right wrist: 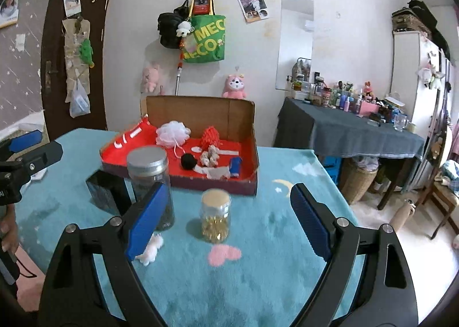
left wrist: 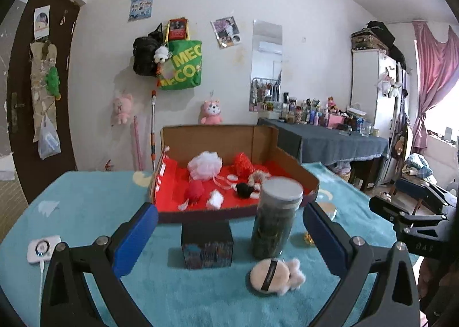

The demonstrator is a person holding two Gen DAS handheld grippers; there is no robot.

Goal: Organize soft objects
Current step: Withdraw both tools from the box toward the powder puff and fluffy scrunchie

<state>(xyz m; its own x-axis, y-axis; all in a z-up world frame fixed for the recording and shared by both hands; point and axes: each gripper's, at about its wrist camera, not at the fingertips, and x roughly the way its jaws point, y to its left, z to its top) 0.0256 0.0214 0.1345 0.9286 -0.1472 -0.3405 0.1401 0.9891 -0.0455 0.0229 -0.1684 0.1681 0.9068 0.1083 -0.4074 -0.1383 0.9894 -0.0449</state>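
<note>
A: What's on the desk (left wrist: pixel 86 206), going left to right?

B: It's covered in a fluffy teal cloth. Near the left edge lies a small white device (left wrist: pixel 43 248), flat and rounded. Then one dark printed box (left wrist: pixel 207 246), squarish, and one tall clear jar (left wrist: pixel 276 218) with a grey screw lid and dark contents. In front of that jar lie a round beige powder puff (left wrist: pixel 269 274) with a dark band and, touching it, a wispy cotton tuft (left wrist: pixel 294 269). Further right stands one shorter jar (right wrist: pixel 215 219) with a gold lid and yellow contents.

A: And the soft objects already sorted?

B: In the cardboard box (left wrist: pixel 206 137) toward the far edge, its floor lined red. I count one white mesh pouf (left wrist: pixel 204 165), one red mesh pouf (left wrist: pixel 242 165), a red plush piece (left wrist: pixel 195 191), a black pompom (left wrist: pixel 243 190), a white scrap (left wrist: pixel 215 200) and a blue piece (right wrist: pixel 235 166).

A: The grippers?

B: The left gripper (left wrist: pixel 229 232) stands wide with blue ribbed pads, nothing between them but air; the dark box and tall jar sit beyond. The right gripper (right wrist: pixel 228 223) is also spread wide and empty, above the desk's near edge, framing the gold-lidded jar without touching it.
</note>
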